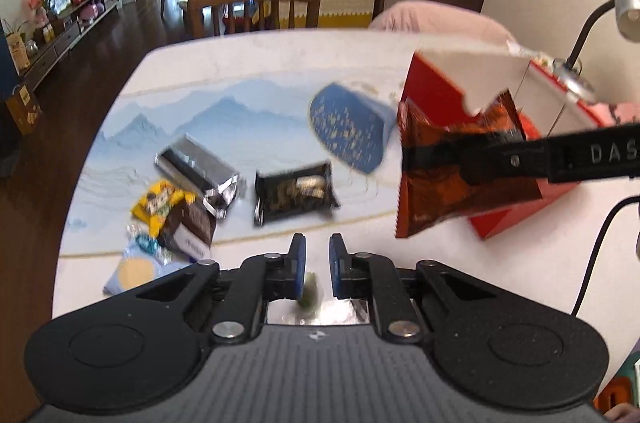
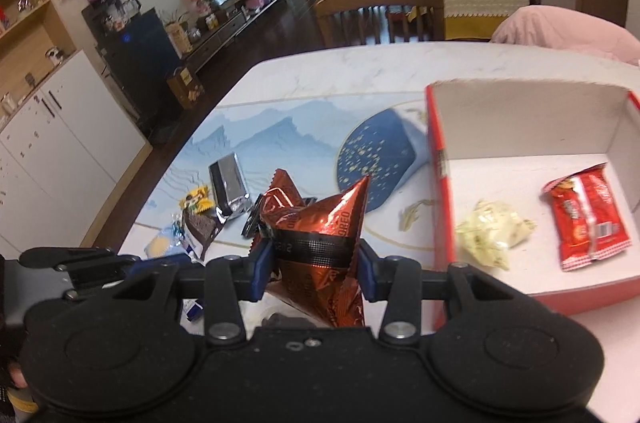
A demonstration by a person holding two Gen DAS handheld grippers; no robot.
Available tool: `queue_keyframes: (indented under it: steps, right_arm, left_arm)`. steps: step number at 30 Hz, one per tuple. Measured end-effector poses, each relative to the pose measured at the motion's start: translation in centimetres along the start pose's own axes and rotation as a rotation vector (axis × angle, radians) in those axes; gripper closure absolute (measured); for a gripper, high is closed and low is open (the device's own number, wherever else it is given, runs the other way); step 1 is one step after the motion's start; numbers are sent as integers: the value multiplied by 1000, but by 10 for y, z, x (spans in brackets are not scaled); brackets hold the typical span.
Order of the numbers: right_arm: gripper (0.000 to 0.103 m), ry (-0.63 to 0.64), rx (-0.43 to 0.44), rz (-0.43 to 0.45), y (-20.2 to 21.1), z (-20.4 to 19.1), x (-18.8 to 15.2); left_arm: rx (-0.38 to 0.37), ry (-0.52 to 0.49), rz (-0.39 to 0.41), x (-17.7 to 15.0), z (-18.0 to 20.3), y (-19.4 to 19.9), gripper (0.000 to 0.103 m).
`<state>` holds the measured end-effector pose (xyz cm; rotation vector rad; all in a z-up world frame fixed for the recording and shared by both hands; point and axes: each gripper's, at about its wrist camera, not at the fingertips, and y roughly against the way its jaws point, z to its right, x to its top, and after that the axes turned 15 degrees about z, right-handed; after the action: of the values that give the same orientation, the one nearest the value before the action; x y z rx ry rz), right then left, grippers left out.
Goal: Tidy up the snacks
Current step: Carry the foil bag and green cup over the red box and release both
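My right gripper [image 2: 310, 263] is shut on a copper-brown Oreo packet [image 2: 320, 247] and holds it above the table, left of the red box [image 2: 438, 183]. In the left wrist view the same packet [image 1: 452, 179] hangs in front of the red box [image 1: 436, 83]. Inside the box lie a red snack packet [image 2: 588, 219] and a pale yellow packet [image 2: 492, 231]. My left gripper [image 1: 317, 263] is open a little and holds nothing, low over the table's near edge. A silver packet [image 1: 200, 171], a black packet [image 1: 296, 193] and a yellow packet [image 1: 160, 207] lie on the mat.
A blue gold-speckled bowl [image 1: 352, 131] lies on its side next to the box. A blue mountain-print mat [image 1: 240, 111] covers the white table. A wooden chair [image 1: 256, 7] stands at the far edge. A desk lamp [image 1: 624, 11] rises at the right.
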<state>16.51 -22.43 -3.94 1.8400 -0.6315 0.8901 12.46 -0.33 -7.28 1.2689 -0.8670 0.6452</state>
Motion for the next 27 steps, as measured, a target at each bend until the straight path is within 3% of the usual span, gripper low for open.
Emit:
queue_keyframes:
  steps: [7,15,17,18,19,21,27]
  right_arm:
    - [61,-15,-25,51,25,15,12]
    - [61,-63,-16,38,26,22,-8]
    - [61,-77,-14,28,25,22,-14]
    - [61,-84,-14,24,24,23,-17]
    - [61,-91,-13,19,24,24,-19]
    - [61,-104,-17,7,23,25,-24]
    - [61,-127,-41,-17,23,33,-33]
  left_arm:
    - [-28,-30,55,19,11,8,91]
    - [-9,50,-32,3,-9,-7,89]
    - [-17,73,-61,-3,-14,-13,80]
    - [-19,83,-69,-7,-16,-16,67]
    - [-19,92,-77,-10,-18,-19,46]
    - [-9,108,-78,-16,-19,-24,31]
    - [-14,21,-106,-30,-2,-53,31]
